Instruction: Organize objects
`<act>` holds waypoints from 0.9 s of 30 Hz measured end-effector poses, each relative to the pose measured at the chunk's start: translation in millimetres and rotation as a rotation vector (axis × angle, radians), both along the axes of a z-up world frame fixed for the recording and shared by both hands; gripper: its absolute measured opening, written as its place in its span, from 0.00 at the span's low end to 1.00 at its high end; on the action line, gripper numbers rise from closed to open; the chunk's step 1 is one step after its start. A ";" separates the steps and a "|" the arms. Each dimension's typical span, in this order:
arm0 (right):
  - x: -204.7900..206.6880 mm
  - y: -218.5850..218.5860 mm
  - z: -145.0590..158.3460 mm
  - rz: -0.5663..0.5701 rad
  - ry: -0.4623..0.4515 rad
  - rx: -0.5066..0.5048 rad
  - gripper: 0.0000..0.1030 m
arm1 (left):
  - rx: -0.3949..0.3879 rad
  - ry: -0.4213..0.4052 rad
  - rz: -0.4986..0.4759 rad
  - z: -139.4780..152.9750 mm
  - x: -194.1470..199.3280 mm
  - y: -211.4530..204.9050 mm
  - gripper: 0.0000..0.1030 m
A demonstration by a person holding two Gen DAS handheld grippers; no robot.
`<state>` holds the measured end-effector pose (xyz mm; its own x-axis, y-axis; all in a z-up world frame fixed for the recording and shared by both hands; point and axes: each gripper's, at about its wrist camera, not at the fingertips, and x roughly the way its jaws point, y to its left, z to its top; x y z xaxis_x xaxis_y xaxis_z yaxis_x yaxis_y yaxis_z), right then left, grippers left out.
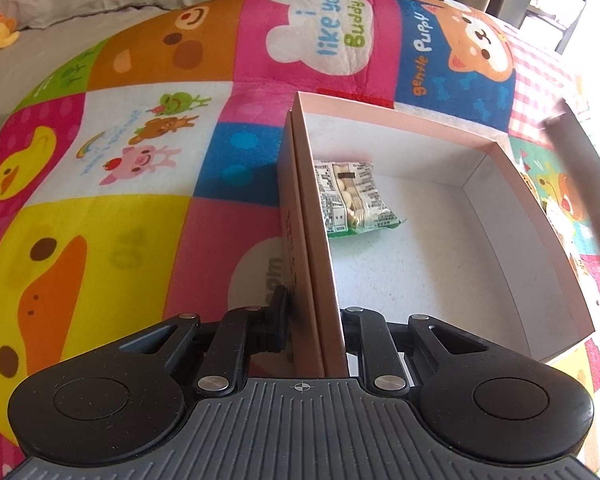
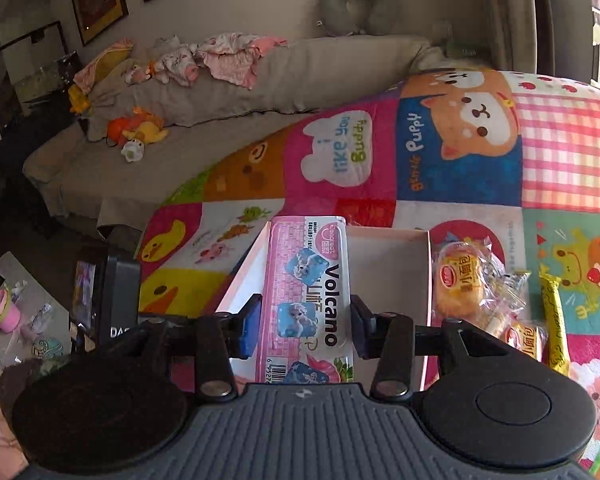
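Note:
A pink cardboard box (image 1: 540, 240) with a white inside lies open on a colourful cartoon play mat (image 1: 120, 160). My left gripper (image 1: 316, 320) is shut on the box's near left wall. A green-and-white snack packet (image 1: 352, 196) lies inside, against that wall. My right gripper (image 2: 306, 316) is shut on a long pink "Volcano" snack pack (image 2: 306, 296) and holds it above the box (image 2: 388, 268). The blurred pack shows at the right edge of the left wrist view (image 1: 588, 184).
Wrapped small breads (image 2: 460, 280) and a yellow stick snack (image 2: 554, 320) lie on the mat right of the box. A grey sofa (image 2: 220, 120) with clothes and plush toys stands behind the mat. A black device (image 2: 108, 292) and floor clutter sit at the left.

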<state>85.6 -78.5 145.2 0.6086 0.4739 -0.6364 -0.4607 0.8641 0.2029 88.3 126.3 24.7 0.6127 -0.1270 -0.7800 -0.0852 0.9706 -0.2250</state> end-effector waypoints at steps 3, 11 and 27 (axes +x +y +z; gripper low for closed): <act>17.2 5.3 -17.2 -0.014 0.077 0.062 0.54 | -0.012 -0.002 0.002 -0.7 -0.3 1.5 0.20; -11.8 -56.8 -40.8 -0.171 0.019 0.011 0.63 | -0.010 -0.010 0.007 -1.4 -2.0 0.2 0.19; -37.3 -141.4 -106.8 -0.452 0.012 -0.086 0.65 | 0.019 -0.025 0.004 -1.3 -4.8 -3.6 0.18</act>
